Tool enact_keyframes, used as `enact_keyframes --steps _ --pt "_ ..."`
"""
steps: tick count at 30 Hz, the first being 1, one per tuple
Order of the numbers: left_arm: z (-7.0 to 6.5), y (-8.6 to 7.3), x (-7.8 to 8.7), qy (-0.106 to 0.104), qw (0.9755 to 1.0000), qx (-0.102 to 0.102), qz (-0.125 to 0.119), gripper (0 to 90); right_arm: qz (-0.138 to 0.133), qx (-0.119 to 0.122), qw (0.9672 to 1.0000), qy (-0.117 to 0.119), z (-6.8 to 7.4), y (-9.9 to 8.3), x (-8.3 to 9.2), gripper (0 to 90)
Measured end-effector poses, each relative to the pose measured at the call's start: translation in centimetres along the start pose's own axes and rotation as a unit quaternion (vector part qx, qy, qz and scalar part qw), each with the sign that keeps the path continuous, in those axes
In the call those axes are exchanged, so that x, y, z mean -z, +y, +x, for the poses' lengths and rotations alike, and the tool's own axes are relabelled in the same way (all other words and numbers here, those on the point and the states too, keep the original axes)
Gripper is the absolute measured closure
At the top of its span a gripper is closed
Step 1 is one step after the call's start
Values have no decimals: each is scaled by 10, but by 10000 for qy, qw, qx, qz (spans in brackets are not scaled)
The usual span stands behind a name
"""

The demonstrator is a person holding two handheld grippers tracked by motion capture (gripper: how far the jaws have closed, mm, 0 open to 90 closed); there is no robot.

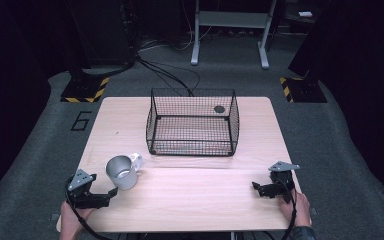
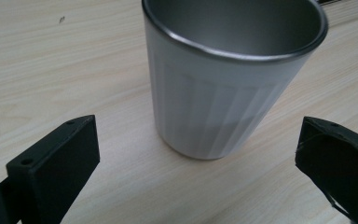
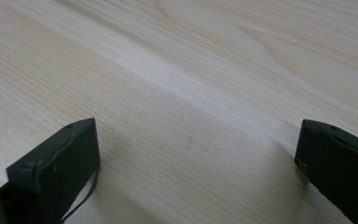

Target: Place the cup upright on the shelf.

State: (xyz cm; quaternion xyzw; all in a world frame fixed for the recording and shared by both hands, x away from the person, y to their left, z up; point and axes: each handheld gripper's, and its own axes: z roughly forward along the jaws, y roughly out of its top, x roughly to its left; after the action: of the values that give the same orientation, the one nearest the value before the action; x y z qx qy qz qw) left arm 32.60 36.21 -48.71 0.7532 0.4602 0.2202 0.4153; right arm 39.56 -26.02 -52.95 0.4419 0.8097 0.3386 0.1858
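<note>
Here the left gripper (image 1: pixel 111 191) lies low over the near left part of the table (image 1: pixel 190 200), held from behind by the left hand (image 1: pixel 72 220), whose forearm comes in from the near edge. It points far and to the right, toward the cup (image 1: pixel 120 172), which stands upright just beyond its tips. In the left gripper view the jaws stand wide apart with the cup (image 2: pixel 223 79) ahead of them and centred on the gap, not touched by either.

The right gripper (image 1: pixel 256 187) sits near the near right corner, gripped by the right hand (image 1: pixel 296 207), and points left across the table. Its jaws are spread wide over bare wood (image 3: pixel 191 93), holding nothing.

A wire basket (image 1: pixel 192 122) stands at the far middle of the table, well apart from both grippers. The cup is near its near left corner, outside it.
</note>
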Motion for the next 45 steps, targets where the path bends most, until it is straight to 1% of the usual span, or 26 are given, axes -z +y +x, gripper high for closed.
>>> enact_keyframes --steps 1,3,5,6,8,10,13,14,15,16,21,23,24,25,26,28,29,30,31,33,34,35,36,39,41,45 --pt "0 0 0 0 10000 0 0 0 0 0 10000 0 0 0 0 0" --pt "-1 4 0 43 9999 17 -110 0 3 -1 10000 3 0 0 0 0" --pt "-1 5 -1 42 9999 25 -144 0 -4 -12 10000 1 0 0 0 0" --pt "0 7 0 14 9999 8 -120 0 1 -11 10000 15 0 0 0 0" --pt "-2 10 -1 27 9998 0 -197 0 4 2 10000 4 0 0 0 0" --pt "-3 14 -2 -20 9998 3 -214 0 1 -8 10000 3 0 0 0 0" --pt "-6 19 -4 -46 9996 -74 -258 0 2 7 10000 4 0 0 0 0" --pt "-7 21 -5 -35 9996 -57 -266 0 -2 -10 10000 3 0 0 0 0" --pt "-7 23 -6 -15 9995 -84 -316 0 -1 -3 10000 1 0 0 0 0" --pt "-7 24 -6 -62 9995 -71 -291 0 -1 -3 10000 1 0 0 0 0" --pt "-9 30 -11 -58 9995 -116 -287 0 -7 -13 10000 0 0 0 0 0" --pt "-10 31 -14 -60 9994 -125 -303 0 3 8 10000 4 0 0 0 0" --pt "-11 32 -15 -24 9992 -117 -376 0 -4 -5 10000 0 0 0 0 0" --pt "-11 33 -15 -92 9994 -155 -304 0 5 11 10000 5 0 0 0 0" --pt "-11 34 -17 -63 9993 -160 -342 0 -4 -9 10000 2 0 0 0 0" --pt "-12 37 -20 -73 9995 -184 -263 0 -3 -14 10000 2 0 0 0 0" --pt "-12 37 -20 -73 9995 -184 -263 0 -3 -14 10000 2 0 0 0 0" --pt "-12 38 -21 -60 9994 -195 -277 0 16 11 10000 13 0 0 0 0" --pt "-13 38 -23 -41 9994 -186 -306 0 -10 -15 10000 -2 0 0 0 0" --pt "-12 40 -25 -90 9994 -200 -260 0 -1 -8 10000 3 0 0 0 0" --pt "-13 41 -26 -81 9994 -171 -285 0 -2 0 10000 1 0 0 0 0" --pt "-14 42 -28 -75 9993 -200 -298 0 3 6 10000 5 0 0 0 0" --pt "-14 44 -30 -80 9995 -210 -238 0 0 -12 10000 14 0 0 0 0" --pt "-14 45 -32 -71 9995 -219 -220 0 10 1 10000 9 0 0 0 0" --pt "-15 47 -35 -45 9994 -283 -175 0 0 3 10000 3 0 0 0 0" --pt "-15 47 -40 -20 9995 -282 -165 0 0 -6 10000 3 0 0 0 0"
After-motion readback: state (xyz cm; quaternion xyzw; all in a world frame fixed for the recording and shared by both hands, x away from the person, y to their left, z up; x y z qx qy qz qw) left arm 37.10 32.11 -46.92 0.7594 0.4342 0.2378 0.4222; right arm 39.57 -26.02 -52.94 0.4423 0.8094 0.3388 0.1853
